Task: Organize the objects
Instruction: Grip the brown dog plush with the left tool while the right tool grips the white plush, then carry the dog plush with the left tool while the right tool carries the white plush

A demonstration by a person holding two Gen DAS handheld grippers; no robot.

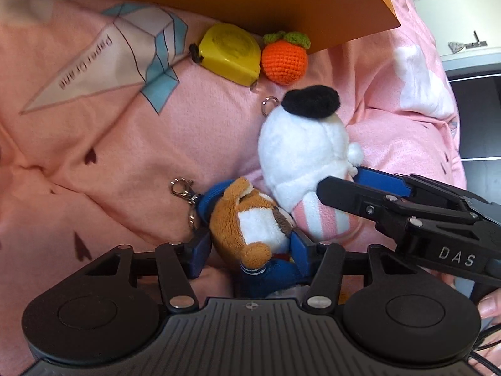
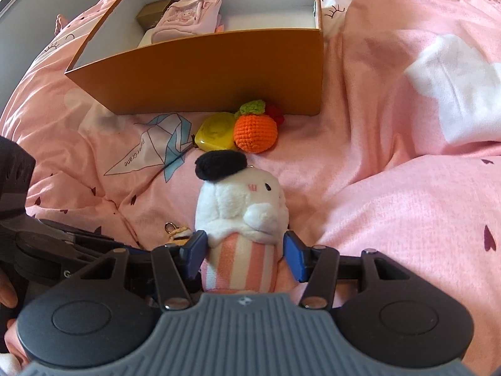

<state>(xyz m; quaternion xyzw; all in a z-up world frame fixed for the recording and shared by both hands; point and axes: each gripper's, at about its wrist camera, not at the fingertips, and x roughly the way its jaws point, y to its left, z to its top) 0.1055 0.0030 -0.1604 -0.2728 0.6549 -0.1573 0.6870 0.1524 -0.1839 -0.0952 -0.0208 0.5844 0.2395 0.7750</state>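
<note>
A brown-and-white plush keychain in blue clothes (image 1: 250, 222) lies on the pink bedding between the blue pads of my left gripper (image 1: 250, 247), which touch its sides. A white plush with a black beret and pink-striped body (image 2: 241, 216) sits between the pads of my right gripper (image 2: 242, 250); it also shows in the left wrist view (image 1: 300, 153), with the right gripper (image 1: 353, 181) reaching in from the right. A yellow tape measure (image 1: 231, 53) and an orange crochet fruit (image 1: 283, 58) lie against the orange box (image 2: 200, 72).
The box is open and holds a pink pouch (image 2: 184, 15) and a small gold box (image 2: 153, 15). The pink duvet (image 2: 391, 156) is rumpled, with a paper-crane print (image 1: 125, 59). A white cabinet (image 1: 463, 18) stands beyond the bed at the right.
</note>
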